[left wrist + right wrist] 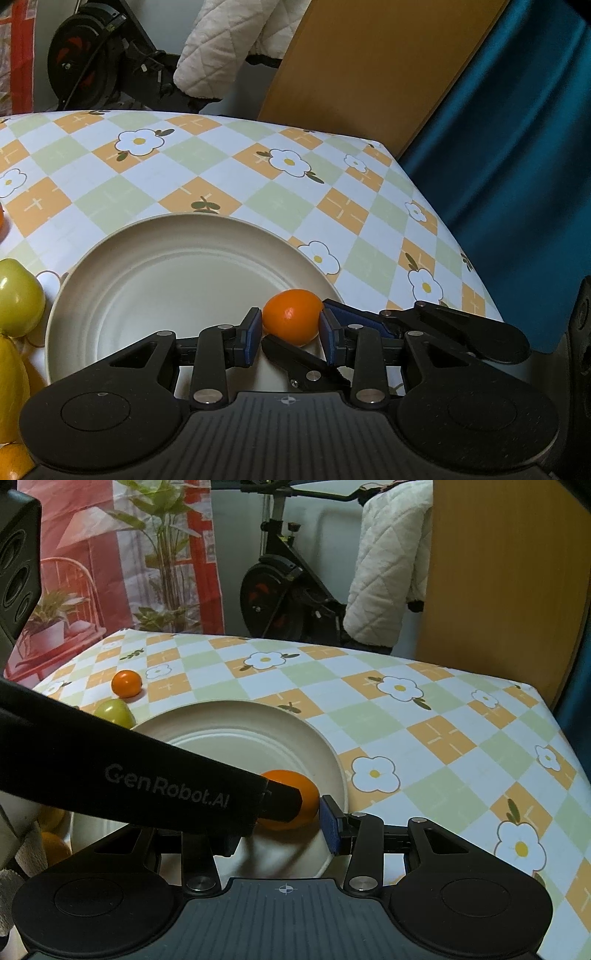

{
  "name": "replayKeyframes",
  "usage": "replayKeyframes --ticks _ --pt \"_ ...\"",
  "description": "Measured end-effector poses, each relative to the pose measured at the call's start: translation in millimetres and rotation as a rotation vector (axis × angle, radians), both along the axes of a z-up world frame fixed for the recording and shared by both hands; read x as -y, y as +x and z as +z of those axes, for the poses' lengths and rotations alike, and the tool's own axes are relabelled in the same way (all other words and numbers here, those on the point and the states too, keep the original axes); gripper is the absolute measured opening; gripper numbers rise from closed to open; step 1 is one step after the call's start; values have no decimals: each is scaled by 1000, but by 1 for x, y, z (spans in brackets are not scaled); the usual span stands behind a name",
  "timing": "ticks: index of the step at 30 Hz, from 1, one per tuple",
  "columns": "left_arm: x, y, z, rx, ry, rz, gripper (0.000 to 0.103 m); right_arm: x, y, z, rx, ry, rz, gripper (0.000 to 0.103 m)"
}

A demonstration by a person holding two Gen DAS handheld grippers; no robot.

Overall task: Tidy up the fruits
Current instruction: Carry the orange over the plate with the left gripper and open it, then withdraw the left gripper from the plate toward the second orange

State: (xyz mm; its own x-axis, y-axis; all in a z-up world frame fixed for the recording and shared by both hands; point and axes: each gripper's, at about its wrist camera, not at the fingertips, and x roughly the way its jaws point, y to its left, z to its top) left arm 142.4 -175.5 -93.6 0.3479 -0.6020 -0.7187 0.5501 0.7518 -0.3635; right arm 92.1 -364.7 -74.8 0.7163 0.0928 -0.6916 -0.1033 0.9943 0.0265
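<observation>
A small orange [291, 317] [306, 786] is over the near right part of a cream plate [166, 295] [240, 720]. My left gripper [290, 332] is shut on it, one blue pad on each side. The right gripper [291, 823] comes in from the right. Its fingers [443, 325] clasp the same orange. In the right wrist view the left gripper's body [147, 782] hides the right gripper's left finger. The right pad [330, 827] sits against the fruit. A green fruit [18, 299] [114, 712] lies left of the plate. Another small orange [126, 683] lies farther back.
A yellow fruit [11, 380] and one more orange [13, 461] lie at the near left. The checkered tablecloth [207, 166] ends at the right by a blue curtain [517, 166]. A wooden board [369, 74] and an exercise bike [280, 602] stand behind the table.
</observation>
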Motion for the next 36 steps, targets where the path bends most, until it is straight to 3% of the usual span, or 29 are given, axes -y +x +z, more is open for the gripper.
replayKeyframes --ticks 10,16,26,36 --pt "-16 -12 23 68 -10 23 40 -1 -14 24 39 9 -29 45" --pt "-32 -27 41 158 62 59 40 -8 -29 35 54 38 -30 45" --pt "-64 -48 53 215 203 183 41 -33 -52 41 42 87 -3 46" --pt "-88 -71 54 240 213 243 41 -50 -70 43 42 117 25 46"
